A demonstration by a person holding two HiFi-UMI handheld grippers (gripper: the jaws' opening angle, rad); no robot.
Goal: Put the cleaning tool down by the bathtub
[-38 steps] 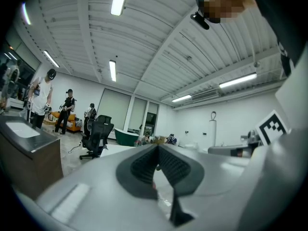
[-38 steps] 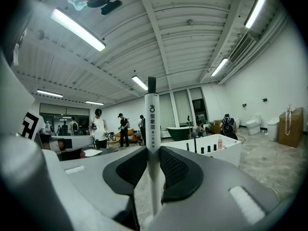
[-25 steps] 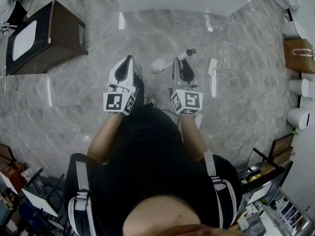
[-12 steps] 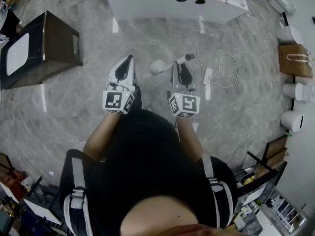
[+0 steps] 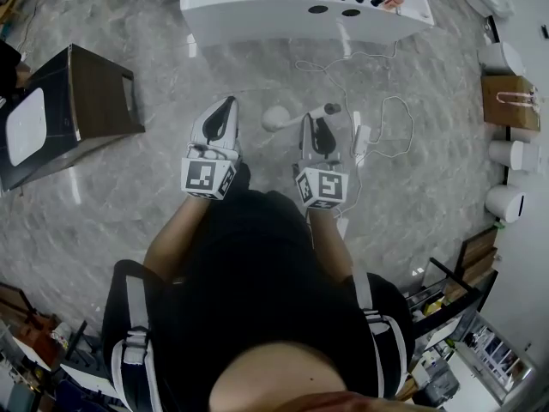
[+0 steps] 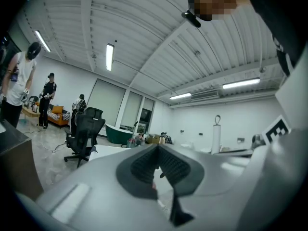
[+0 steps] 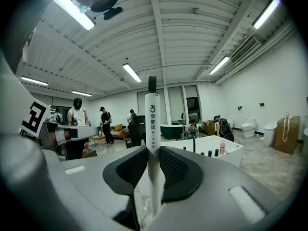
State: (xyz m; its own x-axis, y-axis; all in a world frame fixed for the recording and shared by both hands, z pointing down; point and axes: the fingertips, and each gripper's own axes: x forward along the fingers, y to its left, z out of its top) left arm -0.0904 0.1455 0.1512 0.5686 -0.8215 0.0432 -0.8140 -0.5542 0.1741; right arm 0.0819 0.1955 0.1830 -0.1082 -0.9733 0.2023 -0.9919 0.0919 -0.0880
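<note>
My right gripper [image 5: 310, 120] is shut on the white handle of the cleaning tool [image 5: 276, 117]. The tool's round white head lies left of the jaws and its dark-tipped handle end sticks out to the right. In the right gripper view the handle [image 7: 152, 119] stands upright between the pads [image 7: 178, 170], with print on it. My left gripper [image 5: 225, 106] hangs beside it, shut and with nothing in it [image 6: 158, 150]. The white bathtub [image 5: 257, 7] stands on the floor ahead, with dark taps on its rim, and shows again in the right gripper view [image 7: 211, 146].
A dark cabinet [image 5: 86, 101] stands at the left. A white cable and power strip [image 5: 360, 136] lie on the marble floor by my right gripper. A paper bag [image 5: 510, 101] and white cylinders [image 5: 506, 202] line the right wall. People and an office chair [image 6: 86, 134] are far off.
The bathtub has come further into view and the cabinet has slid left and down. Both grippers keep their places before the body, the tool still held.
</note>
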